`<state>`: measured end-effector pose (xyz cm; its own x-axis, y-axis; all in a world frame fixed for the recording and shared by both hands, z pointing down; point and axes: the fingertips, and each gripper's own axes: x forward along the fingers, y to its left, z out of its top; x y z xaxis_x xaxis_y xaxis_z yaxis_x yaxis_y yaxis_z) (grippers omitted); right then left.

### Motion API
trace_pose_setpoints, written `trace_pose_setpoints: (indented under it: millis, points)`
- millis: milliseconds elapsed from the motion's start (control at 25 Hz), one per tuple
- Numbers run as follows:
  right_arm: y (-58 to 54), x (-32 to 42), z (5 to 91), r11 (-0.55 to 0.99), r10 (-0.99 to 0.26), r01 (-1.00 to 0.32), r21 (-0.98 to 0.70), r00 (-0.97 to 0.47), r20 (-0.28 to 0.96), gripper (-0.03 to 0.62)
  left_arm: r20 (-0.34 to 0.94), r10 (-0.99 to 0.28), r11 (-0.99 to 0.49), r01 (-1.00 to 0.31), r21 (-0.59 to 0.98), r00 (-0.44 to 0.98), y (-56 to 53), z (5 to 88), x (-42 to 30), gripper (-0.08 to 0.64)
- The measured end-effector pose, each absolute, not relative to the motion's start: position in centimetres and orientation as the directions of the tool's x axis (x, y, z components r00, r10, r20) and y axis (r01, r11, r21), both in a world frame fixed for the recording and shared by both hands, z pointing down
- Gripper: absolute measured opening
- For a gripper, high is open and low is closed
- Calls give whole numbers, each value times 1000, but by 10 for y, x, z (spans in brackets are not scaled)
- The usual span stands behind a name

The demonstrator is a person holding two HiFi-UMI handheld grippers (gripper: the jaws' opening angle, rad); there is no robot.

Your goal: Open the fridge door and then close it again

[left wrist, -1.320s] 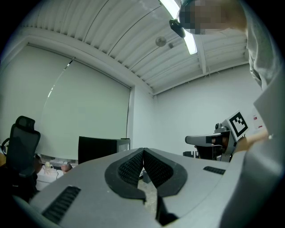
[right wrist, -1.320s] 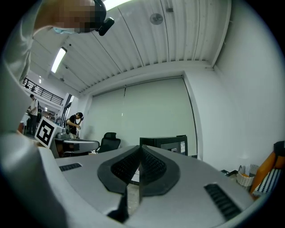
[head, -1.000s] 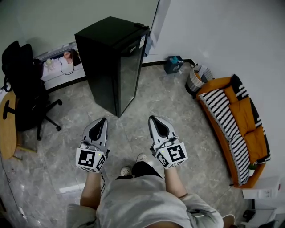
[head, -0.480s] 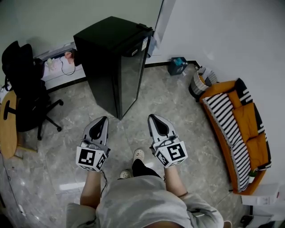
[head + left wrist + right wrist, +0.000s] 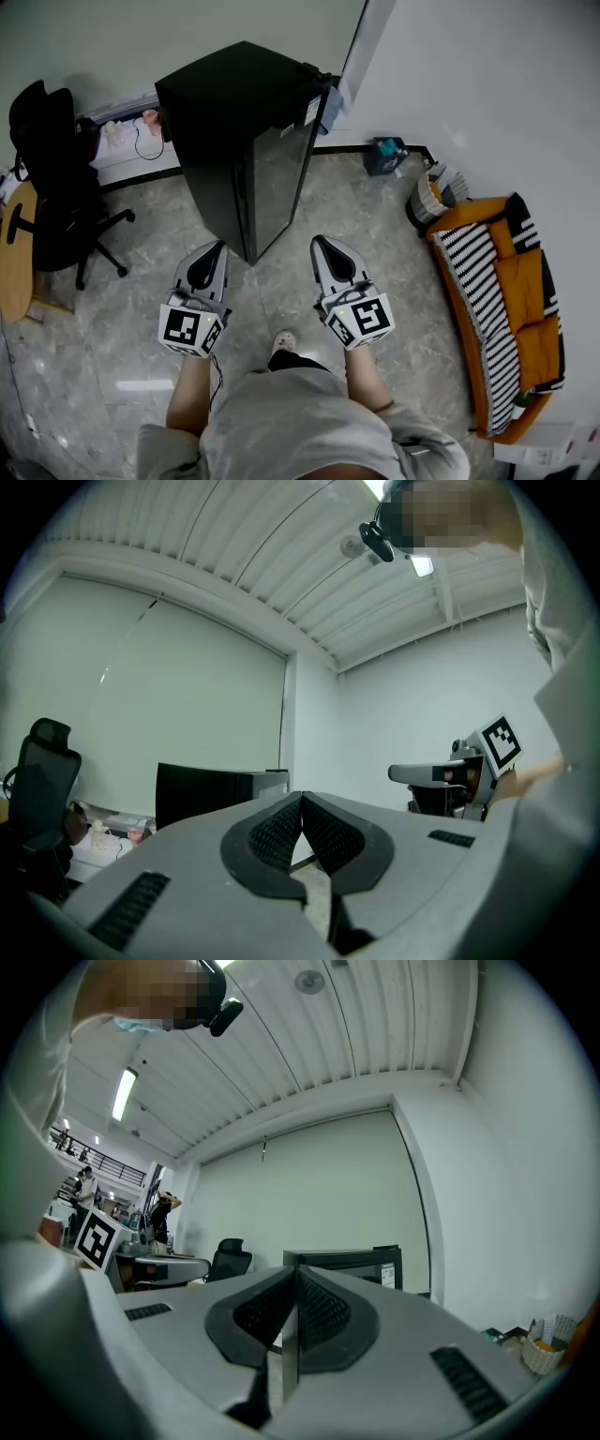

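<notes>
The left gripper (image 5: pixel 218 247) and the right gripper (image 5: pixel 318 242) both have their jaws pressed together on nothing, side by side above the grey floor (image 5: pixel 375 234). Ahead stands the black fridge (image 5: pixel 246 131), door closed, near the wall. A black office chair (image 5: pixel 52 187) stands to its left and an orange striped sofa (image 5: pixel 506 300) to the right.
</notes>
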<state>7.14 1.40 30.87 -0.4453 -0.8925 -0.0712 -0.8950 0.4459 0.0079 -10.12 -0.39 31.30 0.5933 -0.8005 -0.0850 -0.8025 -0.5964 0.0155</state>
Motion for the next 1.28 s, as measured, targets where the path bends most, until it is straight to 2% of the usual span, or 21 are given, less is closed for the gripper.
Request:
trace_pose_setpoints:
  millis: [480,1280]
  points:
    - [-52,102,321,530,-847,-847,-25,-528,-58,23,-73,-845,-533,-846,28,530,-60,319,-65,15]
    - [-122,82,380,538,-836,-840,-74,-543,79,23,91,-836,-538,-841,63,542,-117,373,-74,15]
